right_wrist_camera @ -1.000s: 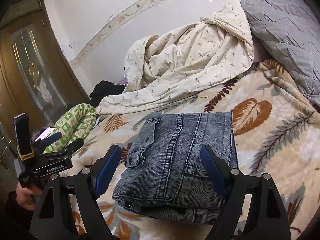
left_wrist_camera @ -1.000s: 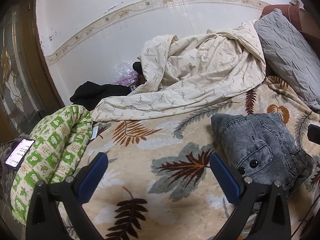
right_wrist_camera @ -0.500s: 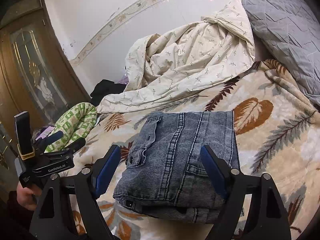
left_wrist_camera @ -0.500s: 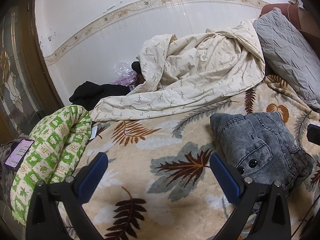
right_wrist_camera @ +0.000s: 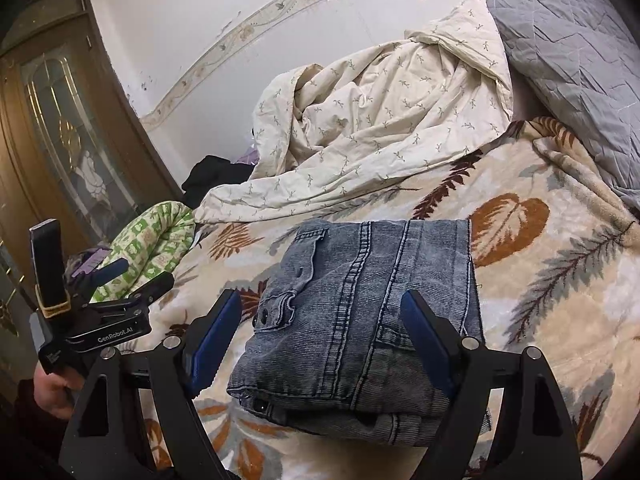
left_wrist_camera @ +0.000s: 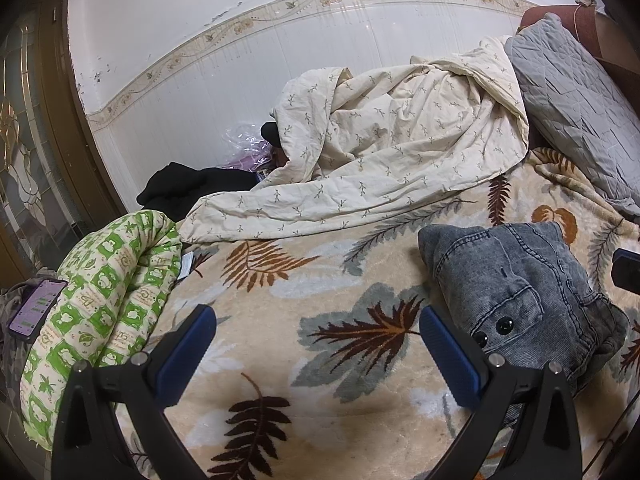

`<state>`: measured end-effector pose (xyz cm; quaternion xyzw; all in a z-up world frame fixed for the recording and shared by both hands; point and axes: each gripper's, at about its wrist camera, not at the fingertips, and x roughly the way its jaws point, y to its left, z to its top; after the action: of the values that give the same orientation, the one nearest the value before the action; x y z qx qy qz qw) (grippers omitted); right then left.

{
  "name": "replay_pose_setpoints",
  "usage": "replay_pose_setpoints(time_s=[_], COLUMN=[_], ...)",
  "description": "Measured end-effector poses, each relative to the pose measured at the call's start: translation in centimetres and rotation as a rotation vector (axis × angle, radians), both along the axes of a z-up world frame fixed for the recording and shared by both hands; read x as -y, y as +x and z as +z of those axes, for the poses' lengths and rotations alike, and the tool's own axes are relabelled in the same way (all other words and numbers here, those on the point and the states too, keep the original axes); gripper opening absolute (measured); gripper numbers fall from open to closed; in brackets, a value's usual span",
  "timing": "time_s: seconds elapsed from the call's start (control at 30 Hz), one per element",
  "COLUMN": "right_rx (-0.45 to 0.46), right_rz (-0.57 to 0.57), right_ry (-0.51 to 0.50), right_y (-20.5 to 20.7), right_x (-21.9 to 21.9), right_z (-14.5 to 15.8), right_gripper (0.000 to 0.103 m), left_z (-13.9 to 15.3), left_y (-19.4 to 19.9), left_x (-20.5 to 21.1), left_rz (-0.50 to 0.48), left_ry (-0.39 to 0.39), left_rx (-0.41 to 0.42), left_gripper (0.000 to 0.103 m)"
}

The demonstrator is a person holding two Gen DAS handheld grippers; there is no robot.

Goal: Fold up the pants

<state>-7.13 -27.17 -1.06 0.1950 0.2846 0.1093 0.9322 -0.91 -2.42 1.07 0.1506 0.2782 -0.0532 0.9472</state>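
The grey-blue denim pants lie folded into a thick rectangle on the leaf-patterned blanket. My right gripper hovers open just over the bundle's near end. Its left pad is clear of the cloth and its right pad is above the bundle's right part, so nothing is pinched. In the left wrist view the same pants sit to the right of my left gripper, which is open over bare blanket with nothing between its fingers. The right wrist view shows the left gripper at the far left, held by a hand.
A crumpled cream duvet fills the back of the bed, with a grey quilted pillow at the right. A green-patterned rolled quilt and a lit phone lie at the left edge. Black clothing sits by the wall, and a wooden door stands at the left.
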Motion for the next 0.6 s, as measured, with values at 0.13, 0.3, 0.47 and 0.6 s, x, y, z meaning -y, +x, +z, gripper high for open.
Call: replay_pose_setpoints(time_s=[0.13, 0.3, 0.47, 0.6], right_rx=[-0.001, -0.002, -0.003, -0.003], right_rz=[0.001, 0.005, 0.008, 0.009], right_ry=[0.000, 0.002, 0.002, 0.001], right_y=[-0.01, 0.01, 0.01, 0.05], right_x=[0.01, 0.05, 0.02, 0.01], right_z=[-0.02, -0.04, -0.04, -0.06], right_gripper=[0.082, 0.082, 0.082, 0.082], left_z=[-0.01, -0.08, -0.07, -0.03], left_y=[0.01, -0.03, -0.01, 0.03], left_x=[0.00, 0.06, 0.07, 0.02], left_rz=[0.000, 0.001, -0.001, -0.001], left_ry=[0.000, -0.001, 0.001, -0.001], left_rx=[-0.001, 0.001, -0.001, -0.001], left_gripper=[0.103, 0.103, 0.103, 0.103])
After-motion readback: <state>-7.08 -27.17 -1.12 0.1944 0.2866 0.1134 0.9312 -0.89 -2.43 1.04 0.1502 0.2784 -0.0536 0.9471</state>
